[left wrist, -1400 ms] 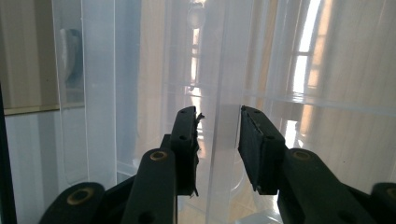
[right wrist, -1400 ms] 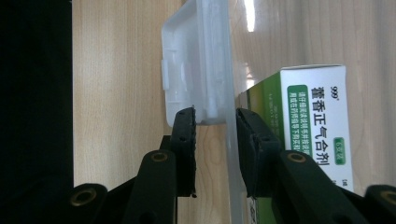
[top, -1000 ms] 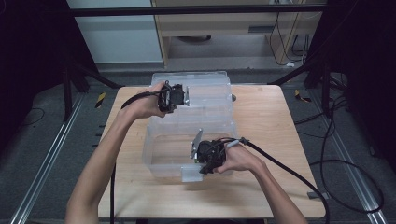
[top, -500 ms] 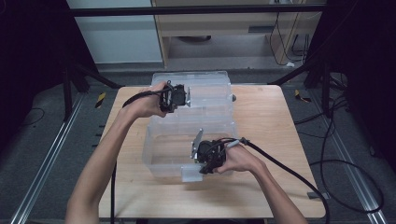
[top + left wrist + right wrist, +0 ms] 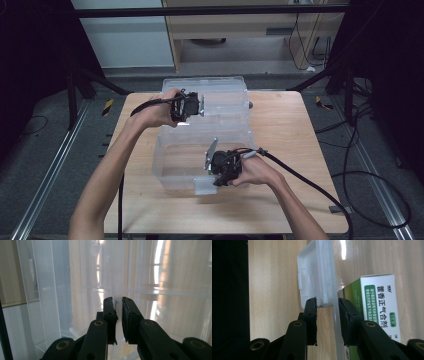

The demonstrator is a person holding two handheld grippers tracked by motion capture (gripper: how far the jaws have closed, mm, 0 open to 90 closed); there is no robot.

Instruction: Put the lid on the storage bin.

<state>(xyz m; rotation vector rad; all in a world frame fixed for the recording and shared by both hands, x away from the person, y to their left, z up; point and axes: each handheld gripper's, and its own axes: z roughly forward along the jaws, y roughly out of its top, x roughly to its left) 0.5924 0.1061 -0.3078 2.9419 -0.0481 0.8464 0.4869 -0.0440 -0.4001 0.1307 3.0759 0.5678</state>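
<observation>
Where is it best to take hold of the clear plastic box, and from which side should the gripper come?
Probably by the thin wall at the rim of the clear box, coming from above with one jaw inside and one outside. The walls are thin and upright and the top is open, so the jaws can straddle them. The right gripper stands so at the latch; the left gripper has just been closing on a wall.

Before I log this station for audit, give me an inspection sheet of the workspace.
Surface: wooden table, bare around the bin.
Job's things: clear bin; its latch; green-white box inside.
Clutter: nothing seen.
Grippers: left gripper has just been closing, pinching the far wall; right gripper clamps the near wall and latch.
Cables: black cable trails off the table.
Surroundings: cabinet, floor cables.
</observation>
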